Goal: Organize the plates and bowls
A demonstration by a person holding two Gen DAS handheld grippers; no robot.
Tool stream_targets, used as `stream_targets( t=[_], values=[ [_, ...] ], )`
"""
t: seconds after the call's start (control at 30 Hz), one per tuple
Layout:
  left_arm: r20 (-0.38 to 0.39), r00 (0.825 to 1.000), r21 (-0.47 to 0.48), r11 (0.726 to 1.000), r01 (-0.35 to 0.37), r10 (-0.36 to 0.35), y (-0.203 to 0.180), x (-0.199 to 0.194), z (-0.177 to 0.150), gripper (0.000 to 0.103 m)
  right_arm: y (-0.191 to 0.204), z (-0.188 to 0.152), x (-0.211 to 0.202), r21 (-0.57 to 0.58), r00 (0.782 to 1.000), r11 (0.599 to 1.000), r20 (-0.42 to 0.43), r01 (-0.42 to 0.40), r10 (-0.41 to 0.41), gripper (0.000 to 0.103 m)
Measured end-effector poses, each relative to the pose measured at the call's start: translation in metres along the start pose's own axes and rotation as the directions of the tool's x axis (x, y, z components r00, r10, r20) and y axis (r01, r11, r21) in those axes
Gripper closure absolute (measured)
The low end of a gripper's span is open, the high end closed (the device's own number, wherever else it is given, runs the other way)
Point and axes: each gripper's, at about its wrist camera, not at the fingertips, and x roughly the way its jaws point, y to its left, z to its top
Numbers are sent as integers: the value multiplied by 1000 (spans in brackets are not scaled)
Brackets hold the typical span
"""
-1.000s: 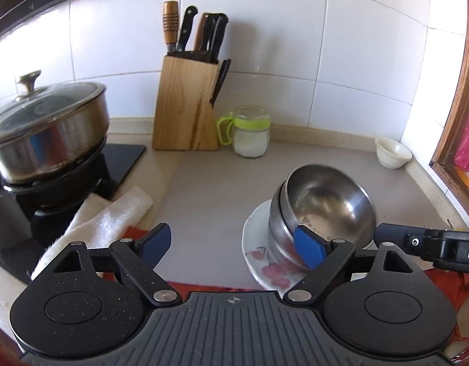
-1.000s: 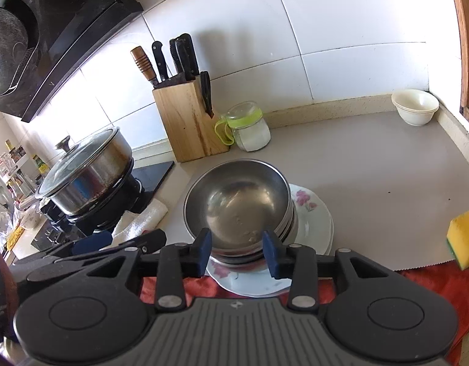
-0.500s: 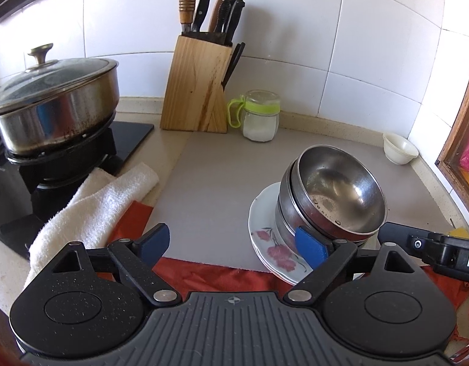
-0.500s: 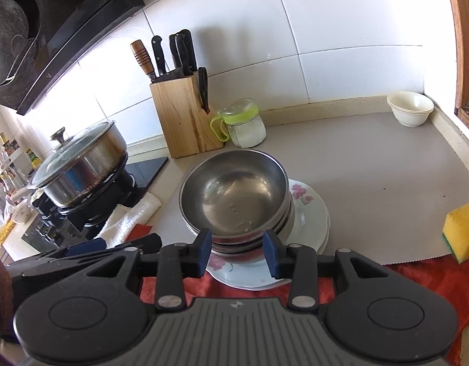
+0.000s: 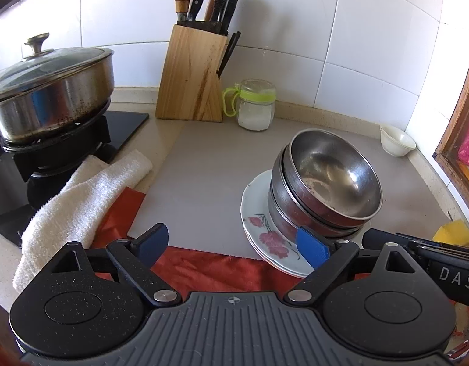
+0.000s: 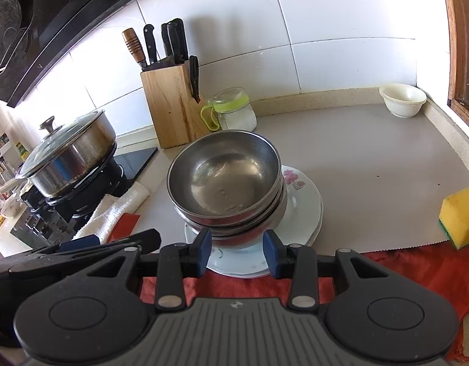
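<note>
We see our left gripper (image 5: 234, 245) with its jaws spread wide and nothing between them — only bare mat (image 5: 204, 177) and red cloth (image 5: 210, 267). The stack of steel bowls (image 5: 325, 183) sits ahead and to the right of it, just past the right pad (image 5: 312, 247), on a stack of flowered plates (image 5: 264, 231).

Our right gripper (image 6: 236, 251) has its jaws partly apart, gripping nothing. The same bowls (image 6: 225, 180) stand straight ahead of it, just beyond the fingertips, and the near rim of the plates (image 6: 240, 267) shows in the gap between the pads; whether they touch it we cannot tell. A small white bowl (image 6: 402, 99) rests far ahead to the right, well apart, by the wall.
</note>
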Motion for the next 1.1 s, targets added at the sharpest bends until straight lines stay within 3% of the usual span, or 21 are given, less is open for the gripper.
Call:
stream_targets(
  t=[0.63, 1.1],
  values=[
    [-46, 999, 32, 999, -10, 11, -11, 3, -10, 14, -6, -10, 7, 12, 999, 1000, -34, 29, -28, 62],
    [-6, 999, 83, 996, -43, 44, -22, -7, -11, 13, -11, -12, -2, 19, 1000, 1000, -21, 21, -20, 62]
  ],
)
